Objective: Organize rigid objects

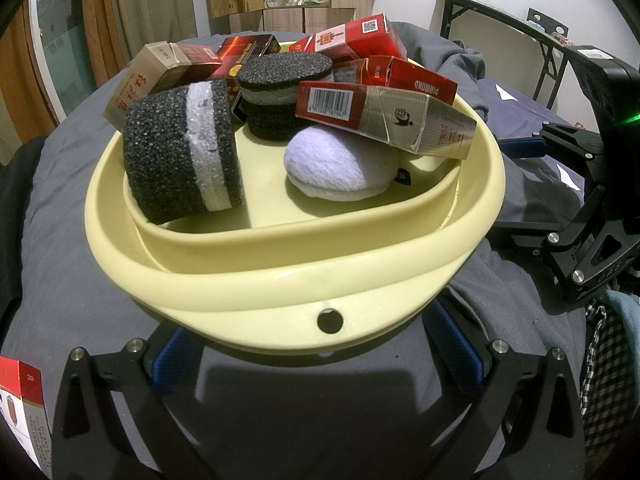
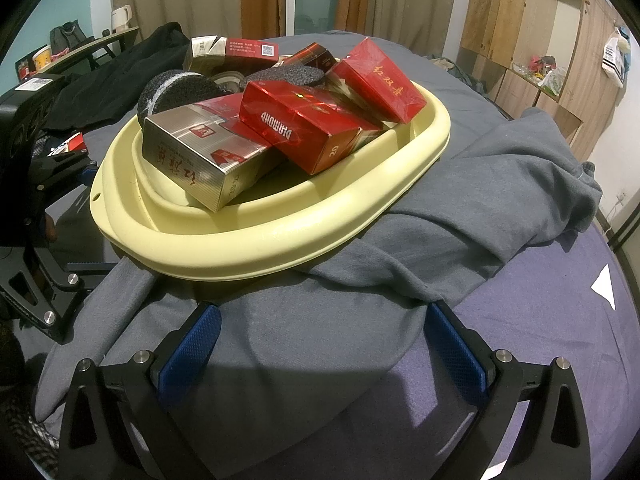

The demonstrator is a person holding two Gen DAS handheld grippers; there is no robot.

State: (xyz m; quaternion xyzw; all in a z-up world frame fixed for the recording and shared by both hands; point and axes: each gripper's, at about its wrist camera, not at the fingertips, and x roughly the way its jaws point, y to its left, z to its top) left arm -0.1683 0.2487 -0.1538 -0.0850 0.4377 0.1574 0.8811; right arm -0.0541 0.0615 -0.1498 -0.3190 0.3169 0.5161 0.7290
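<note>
A cream plastic basin point(image 1: 280, 276) point(image 2: 256, 240) sits on a bed. It holds several red and silver cigarette boxes, among them a silver-and-red one point(image 1: 384, 116) point(image 2: 200, 156) and a red DIAMOND box point(image 1: 412, 76) point(image 2: 304, 128). With them lie a black sponge with a white band point(image 1: 180, 152), a second dark sponge point(image 1: 280, 92) and a white knitted ball point(image 1: 340, 164). My left gripper point(image 1: 316, 356) is open, its blue pads point(image 1: 168, 360) just under the basin's near rim. My right gripper point(image 2: 324, 344) is open over grey cloth, short of the basin.
A grey garment point(image 2: 480, 200) is crumpled under and to the right of the basin on the purple sheet point(image 2: 560, 360). A loose cigarette box point(image 1: 24, 408) lies by the left gripper. Checked cloth point(image 1: 608, 360), a folding table point(image 1: 500, 12) and wooden cupboards point(image 2: 540, 40) surround the bed.
</note>
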